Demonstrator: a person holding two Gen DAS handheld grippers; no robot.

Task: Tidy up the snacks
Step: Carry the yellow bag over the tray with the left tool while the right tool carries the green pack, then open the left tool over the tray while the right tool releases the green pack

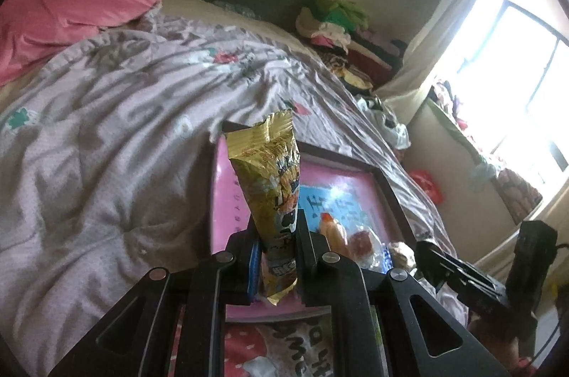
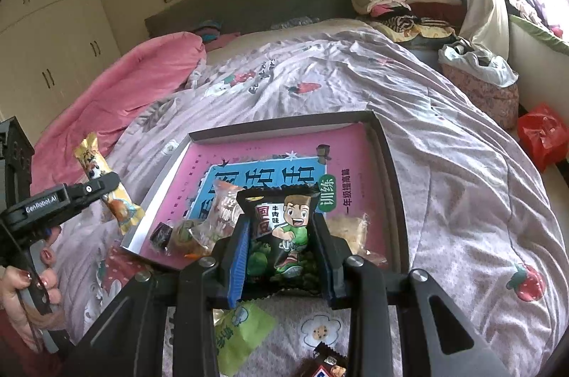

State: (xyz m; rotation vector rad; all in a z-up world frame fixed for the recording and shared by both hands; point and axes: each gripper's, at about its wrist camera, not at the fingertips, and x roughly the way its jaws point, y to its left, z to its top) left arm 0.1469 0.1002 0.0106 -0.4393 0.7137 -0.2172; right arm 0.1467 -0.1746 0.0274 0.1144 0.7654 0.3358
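Lying on the quilted bed (image 2: 409,100), a dark-rimmed tray (image 2: 386,142) holds loose snacks (image 2: 199,227) low in the frame; its upper half is bare. The right gripper (image 2: 281,249) clamps a black cartoon snack bag (image 2: 284,227), the left gripper (image 1: 277,256) a gold snack stick (image 1: 270,171). Only the right view shows a green packet (image 2: 242,330) outside the tray.

Glossy gold foil wrapper (image 1: 270,178), crinkled; shiny black plastic snack packet (image 2: 284,235); soft matt cotton-like quilt (image 2: 426,128); the pink book cover (image 2: 284,149) looks glossy, perhaps laminated paper.
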